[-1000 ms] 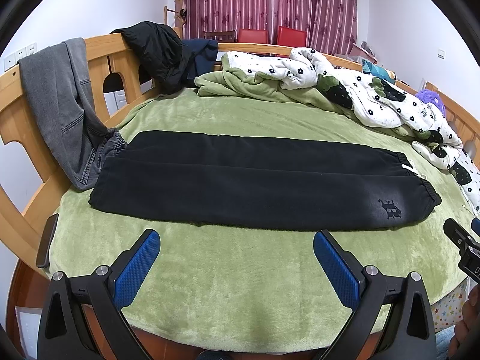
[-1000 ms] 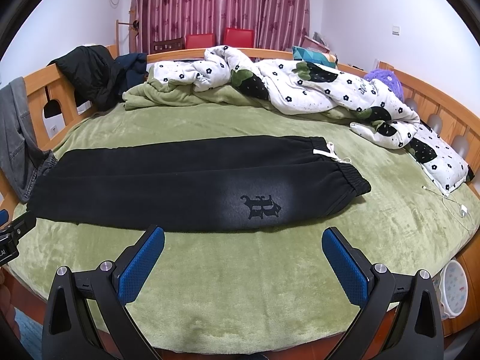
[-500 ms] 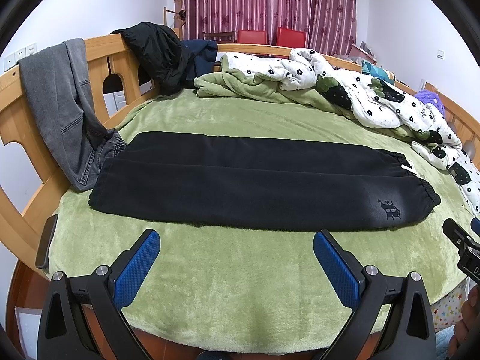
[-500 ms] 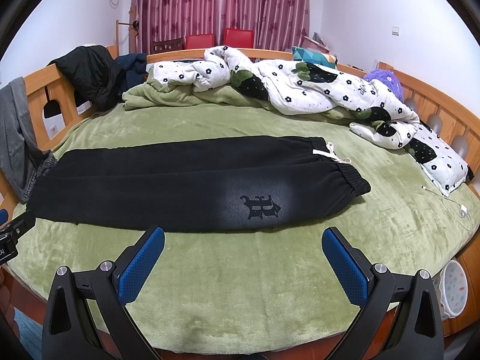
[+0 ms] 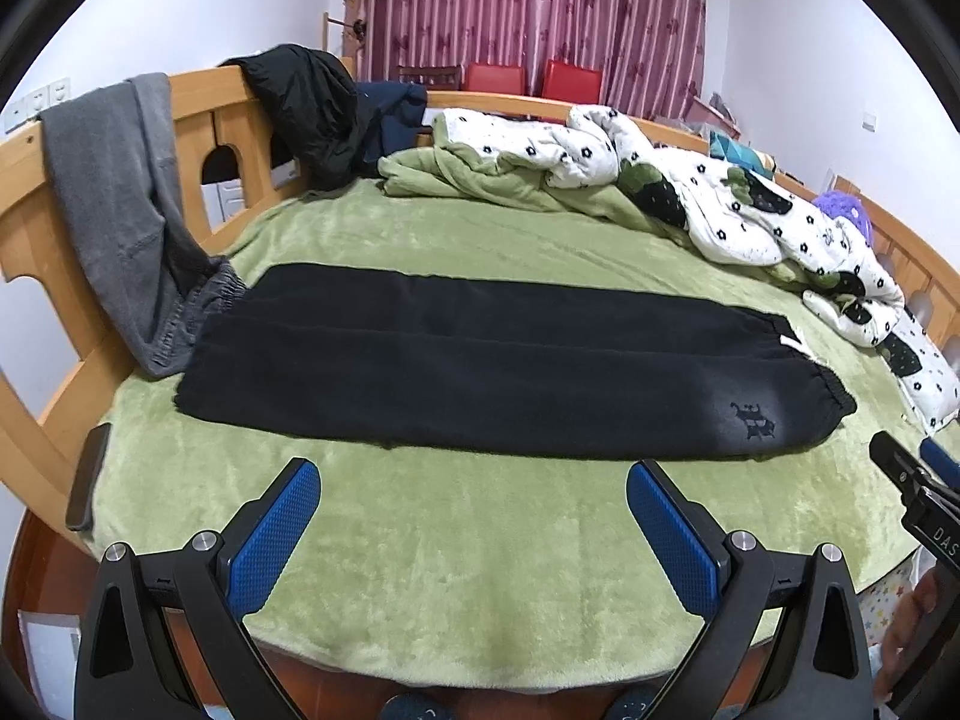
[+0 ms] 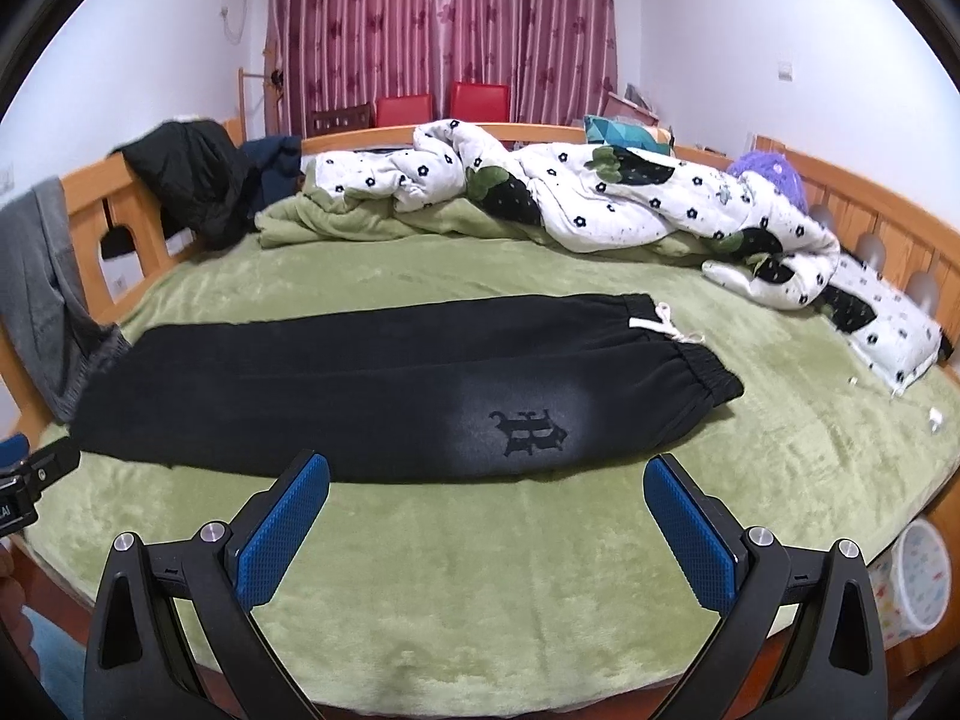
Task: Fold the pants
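Note:
Black pants [image 5: 480,360] lie flat along the green blanket [image 5: 480,540], legs side by side. Their cuffs [image 5: 198,384] point left, and the elastic waist [image 6: 714,378] with a white drawstring [image 6: 666,324] points right. A dark logo [image 6: 528,432] sits near the waist. My left gripper [image 5: 474,480] hovers open just short of the pants' near edge, nothing between its blue pads [image 5: 276,540]. My right gripper [image 6: 487,471] is open too, its fingertips level with the near edge below the logo. Each gripper shows at the side of the other's view.
Grey jeans [image 5: 120,210] and a black jacket [image 5: 312,108] hang over the wooden bed rail [image 5: 36,252]. A floral quilt [image 6: 600,198] is bunched along the far side. A dark phone [image 5: 87,480] lies at the left bed edge. A white bucket [image 6: 918,576] stands beyond the right edge.
My right gripper has moved forward, so the pants' near edge now reaches its fingertips. The left gripper has hardly shifted. Both stay open and the pants lie as before.

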`<state>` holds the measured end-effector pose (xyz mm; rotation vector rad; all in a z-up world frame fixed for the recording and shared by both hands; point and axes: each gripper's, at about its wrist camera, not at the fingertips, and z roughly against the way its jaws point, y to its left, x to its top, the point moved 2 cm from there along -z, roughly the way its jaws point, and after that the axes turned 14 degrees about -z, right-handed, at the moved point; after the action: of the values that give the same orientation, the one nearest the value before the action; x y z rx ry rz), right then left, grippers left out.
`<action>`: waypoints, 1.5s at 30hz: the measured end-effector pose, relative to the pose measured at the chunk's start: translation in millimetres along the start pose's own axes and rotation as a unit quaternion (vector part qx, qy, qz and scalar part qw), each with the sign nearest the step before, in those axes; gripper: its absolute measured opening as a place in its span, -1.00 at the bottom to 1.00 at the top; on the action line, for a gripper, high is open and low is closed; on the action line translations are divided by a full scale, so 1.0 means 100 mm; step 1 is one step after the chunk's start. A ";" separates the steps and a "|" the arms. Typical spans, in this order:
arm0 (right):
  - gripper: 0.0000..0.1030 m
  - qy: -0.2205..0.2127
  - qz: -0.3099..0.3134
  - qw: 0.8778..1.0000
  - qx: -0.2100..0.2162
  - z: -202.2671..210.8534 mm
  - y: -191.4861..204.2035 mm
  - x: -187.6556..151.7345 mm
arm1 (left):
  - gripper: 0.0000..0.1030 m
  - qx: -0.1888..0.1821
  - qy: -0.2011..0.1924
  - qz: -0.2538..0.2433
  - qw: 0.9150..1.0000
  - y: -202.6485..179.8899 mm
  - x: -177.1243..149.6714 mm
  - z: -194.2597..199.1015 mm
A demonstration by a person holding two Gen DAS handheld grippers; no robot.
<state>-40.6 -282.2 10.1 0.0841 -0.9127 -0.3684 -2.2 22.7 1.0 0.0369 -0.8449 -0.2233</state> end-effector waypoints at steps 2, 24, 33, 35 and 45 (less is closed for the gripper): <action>0.89 0.002 -0.009 1.000 0.008 0.11 0.00 0.03 | 0.99 0.002 -0.011 0.000 1.000 0.07 0.02 0.16; 0.63 0.050 -0.054 0.997 0.019 -0.29 -0.89 0.47 | 0.98 -0.024 0.003 0.057 0.998 1.16 0.02 -0.44; 0.15 0.143 -0.150 0.978 -0.009 -1.63 -1.59 -0.25 | 0.66 -0.065 0.065 0.152 0.984 1.53 -0.68 -1.65; 0.15 0.145 -0.177 0.974 -0.011 -1.80 -1.69 -0.31 | 0.39 -0.065 0.059 0.183 0.979 1.63 -0.83 -1.83; 0.16 0.105 -0.235 0.966 0.022 -2.45 -1.64 -0.19 | 0.39 -0.068 0.050 0.274 0.958 1.86 -0.91 -2.40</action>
<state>96.1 -449.0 -191.3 0.3775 -0.6841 -0.7649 151.6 209.7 -203.3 -0.3116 -0.7070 0.2417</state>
